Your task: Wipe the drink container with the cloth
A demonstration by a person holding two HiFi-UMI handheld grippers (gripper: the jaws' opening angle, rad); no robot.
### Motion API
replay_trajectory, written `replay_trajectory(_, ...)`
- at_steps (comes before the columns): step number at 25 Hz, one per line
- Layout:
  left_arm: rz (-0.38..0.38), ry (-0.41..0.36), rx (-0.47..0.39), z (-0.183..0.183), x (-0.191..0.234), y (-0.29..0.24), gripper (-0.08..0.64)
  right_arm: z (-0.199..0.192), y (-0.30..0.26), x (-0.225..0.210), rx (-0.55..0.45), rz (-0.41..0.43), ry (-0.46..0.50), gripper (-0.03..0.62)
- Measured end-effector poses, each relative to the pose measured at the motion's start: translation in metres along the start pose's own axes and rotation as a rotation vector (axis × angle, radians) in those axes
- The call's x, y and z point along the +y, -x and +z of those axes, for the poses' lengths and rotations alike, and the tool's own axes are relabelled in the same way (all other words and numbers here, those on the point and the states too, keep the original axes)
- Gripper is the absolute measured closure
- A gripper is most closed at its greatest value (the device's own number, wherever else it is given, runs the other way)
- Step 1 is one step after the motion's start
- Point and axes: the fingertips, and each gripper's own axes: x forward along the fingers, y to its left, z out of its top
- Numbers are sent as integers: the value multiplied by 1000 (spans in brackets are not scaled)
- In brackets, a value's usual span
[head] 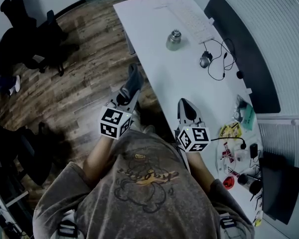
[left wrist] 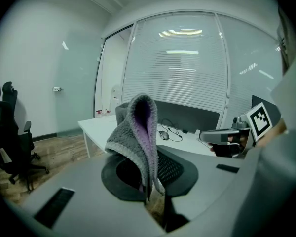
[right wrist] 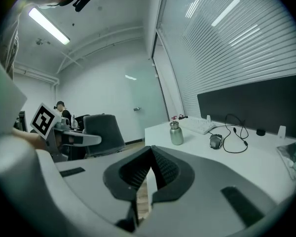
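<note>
Close in, the left gripper (left wrist: 150,181) has its jaws clamped on the cloth (left wrist: 138,132), a grey fold with a purple lining standing up from the pads. It hangs over the floor just off the desk (head: 159,68) edge. Beside it the right gripper (right wrist: 149,154) is over the desk's near end, jaws pressed together with nothing between them.

Further up the desk the bottle (head: 174,40), a small steel flask with a cap, stands upright and well apart from both grippers, with a mouse (head: 205,59) and a keyboard (head: 192,20) beyond it.

So I'd call this the approach: cloth in hand, wiping not begun. Next, both need to reach forward, the right opening to steady the bottle while the cloth meets its side.

No label reads on the bottle, and the shirt print is illegible.
</note>
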Motion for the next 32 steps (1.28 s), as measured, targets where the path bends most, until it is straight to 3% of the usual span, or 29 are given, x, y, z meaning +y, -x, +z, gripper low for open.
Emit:
replay_trajectory(6,-23,-3,6,13,24,-27,514,10,-23,-16,-6,-45,-35,597)
replay_trajectory(19,-162,-24,47,54,92,-110,514,48,-100,-33,-10,-162,-53,597)
replay_trajectory(32,-355,-98,109,82,146,-186,514,78,-160,-58,-49,-326,-109,597)
